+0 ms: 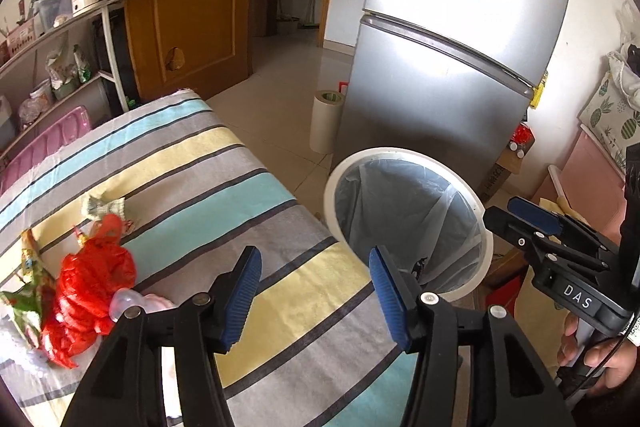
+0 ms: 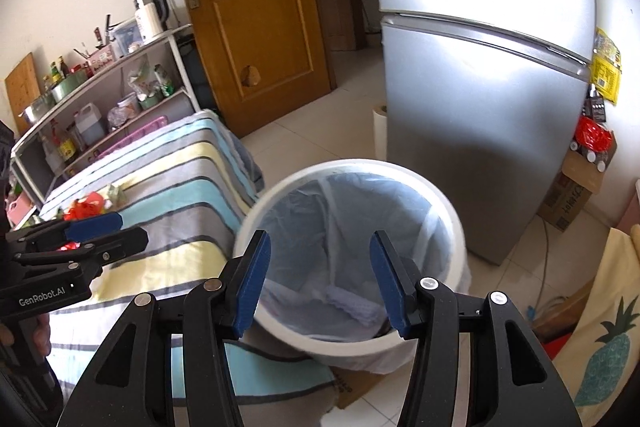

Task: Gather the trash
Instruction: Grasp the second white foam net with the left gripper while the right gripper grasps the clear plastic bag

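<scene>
The left hand-held gripper (image 1: 316,291) is being held jaws apart and empty over the striped surface (image 1: 280,307), tilted downward. To its left, a red plastic bag (image 1: 90,291) and wrappers (image 1: 28,291) are lying. The right hand-held gripper (image 2: 320,287) is being held jaws apart above the lined white trash bin (image 2: 452,223).
</scene>
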### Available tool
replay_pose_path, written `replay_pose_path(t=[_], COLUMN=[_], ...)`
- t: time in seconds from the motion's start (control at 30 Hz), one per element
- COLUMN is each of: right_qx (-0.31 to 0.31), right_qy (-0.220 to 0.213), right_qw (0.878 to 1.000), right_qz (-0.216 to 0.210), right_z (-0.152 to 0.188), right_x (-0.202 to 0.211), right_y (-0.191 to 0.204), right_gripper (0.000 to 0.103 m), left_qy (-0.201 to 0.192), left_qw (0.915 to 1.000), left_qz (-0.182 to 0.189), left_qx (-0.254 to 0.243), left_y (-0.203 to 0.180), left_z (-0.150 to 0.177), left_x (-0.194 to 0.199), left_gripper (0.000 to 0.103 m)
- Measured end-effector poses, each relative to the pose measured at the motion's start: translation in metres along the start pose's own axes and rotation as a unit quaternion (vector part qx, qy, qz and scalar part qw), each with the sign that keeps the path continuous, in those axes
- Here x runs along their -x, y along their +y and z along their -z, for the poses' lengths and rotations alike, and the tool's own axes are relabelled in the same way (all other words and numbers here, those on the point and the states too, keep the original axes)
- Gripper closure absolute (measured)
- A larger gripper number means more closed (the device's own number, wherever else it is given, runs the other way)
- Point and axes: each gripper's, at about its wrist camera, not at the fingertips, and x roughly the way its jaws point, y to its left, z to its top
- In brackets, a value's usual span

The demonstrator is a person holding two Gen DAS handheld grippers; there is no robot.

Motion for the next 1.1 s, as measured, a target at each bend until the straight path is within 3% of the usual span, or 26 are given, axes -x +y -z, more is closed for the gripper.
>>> replay_pose_path(t=[0.37,0.47,0.77,0.87,1.1], right_qx=[0.037,0.050,0.089,0.099,0.109], right_qy=[0.009,0.020,0.056,0.068,0.081], right_qw=[0.997,0.994,0.984,0.982,0.981], right_qz=[-0.074,-0.095,-0.144,-0.146,-0.139], right_z=[0.012,0.017,0.034,0.039,0.041], right_x=[-0.007,-0.016,-0.041,-0.049,-0.061], right_y=[0.080,0.105,0.168,0.182,0.202], right_gripper=[0.050,0.050,0.048,0.043,0.043], left_qy=[-0.038,-0.046,-0.040,-0.040,-0.031], left_qw=[0.9934,0.9881,0.9651,0.9587,0.9449], left_qz=[-0.074,-0.101,-0.164,-0.163,-0.174], left_qx=[0.079,0.106,0.200,0.230,0.275], left_y=[0.094,0.122,0.211,0.233,0.269], left_z=[0.040,0.054,0.098,0.109,0.110], left_x=[0.067,0.085,0.123,0.129,0.123], left_gripper=[0.047,0.040,0.036,0.035,0.032])
